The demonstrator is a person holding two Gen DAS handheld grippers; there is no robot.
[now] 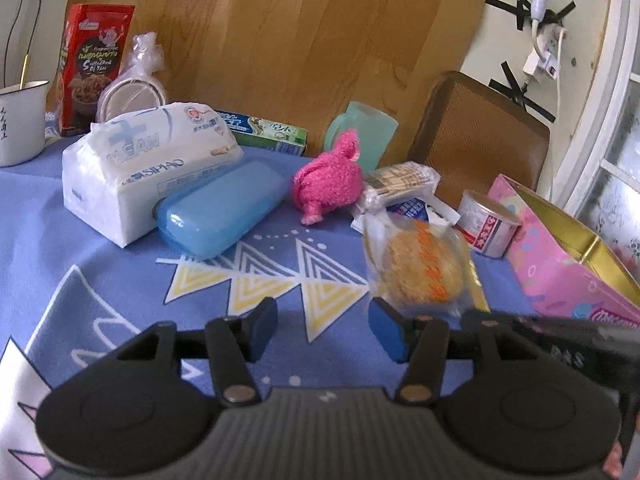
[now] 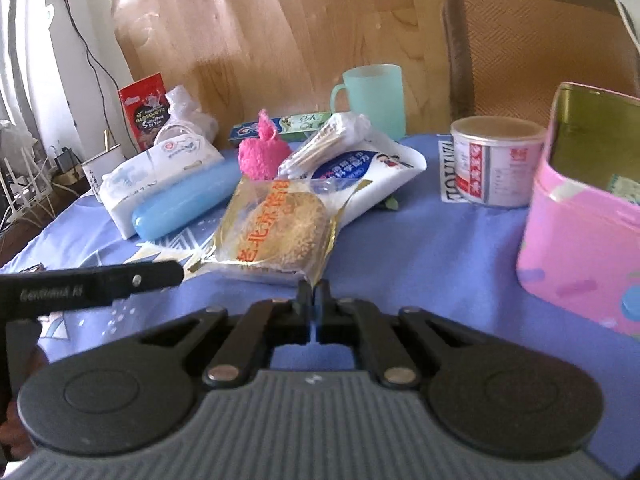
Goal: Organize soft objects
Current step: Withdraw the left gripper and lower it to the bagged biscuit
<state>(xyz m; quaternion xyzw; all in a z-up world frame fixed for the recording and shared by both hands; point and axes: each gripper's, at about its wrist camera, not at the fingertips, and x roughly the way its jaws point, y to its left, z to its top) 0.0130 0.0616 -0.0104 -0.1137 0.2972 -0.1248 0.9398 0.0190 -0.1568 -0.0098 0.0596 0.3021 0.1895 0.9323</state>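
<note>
The right gripper [image 2: 314, 296] is pinched on what seems the wrapped cake's [image 2: 280, 228] edge; the left gripper [image 1: 324, 330], half-open and empty, should support it.

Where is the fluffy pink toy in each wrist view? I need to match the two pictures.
Left wrist view: the fluffy pink toy lies centre frame on the blue cloth, just right of the blue case.
Right wrist view: the toy sits left of centre, further back, behind the wrapped pastry.
Shared landmark: the mint green cup stands behind the toy in both.
</note>
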